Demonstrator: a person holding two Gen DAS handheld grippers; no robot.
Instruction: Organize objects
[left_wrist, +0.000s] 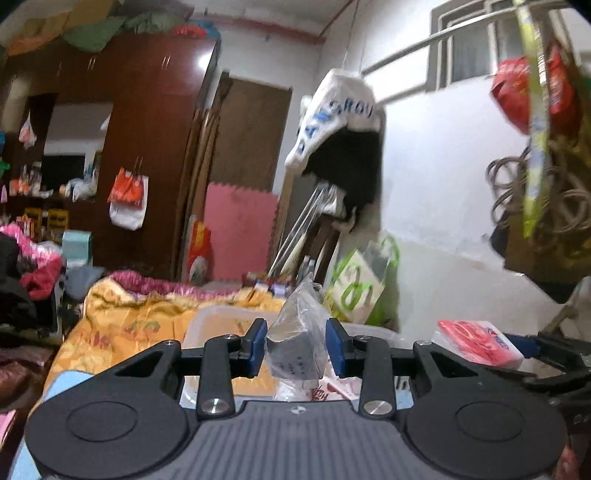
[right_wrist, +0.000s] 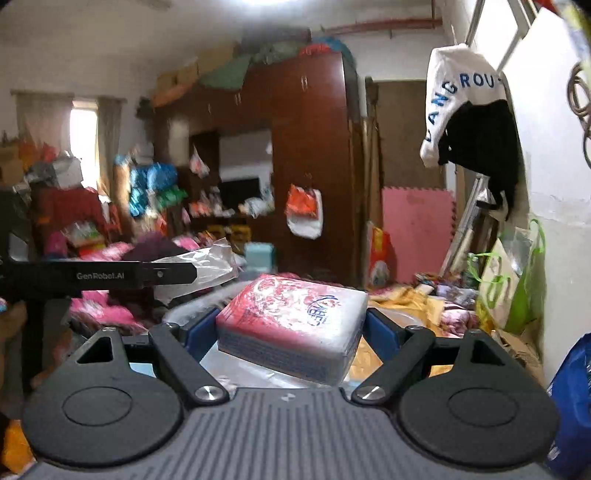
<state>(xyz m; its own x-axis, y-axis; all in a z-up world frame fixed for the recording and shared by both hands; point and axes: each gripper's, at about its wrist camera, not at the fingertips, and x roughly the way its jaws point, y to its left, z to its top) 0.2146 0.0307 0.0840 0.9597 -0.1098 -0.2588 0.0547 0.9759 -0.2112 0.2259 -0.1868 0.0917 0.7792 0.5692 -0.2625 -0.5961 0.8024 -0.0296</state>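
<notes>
Both grippers grip items: left gripper (left_wrist: 295, 345) bagged block (left_wrist: 297, 350), right gripper (right_wrist: 291, 332) tissue pack (right_wrist: 295, 325).

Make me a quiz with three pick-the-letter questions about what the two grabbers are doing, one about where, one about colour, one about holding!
1. Where is the clear plastic bag?
A. between the left gripper's pads
B. hanging on the wardrobe
C. on the window rail

2. What colour are the left gripper's pads?
A. yellow
B. blue
C. white

3. What is the right gripper doing?
A. hanging open with nothing in it
B. pinching a green bag
C. gripping a red and white tissue pack

Answers:
1 A, the bag with a grey box inside sits between the two pads in the left wrist view.
2 B, both pads show blue faces.
3 C, the pack sits between the blue pads, raised above the clutter below it.
</notes>
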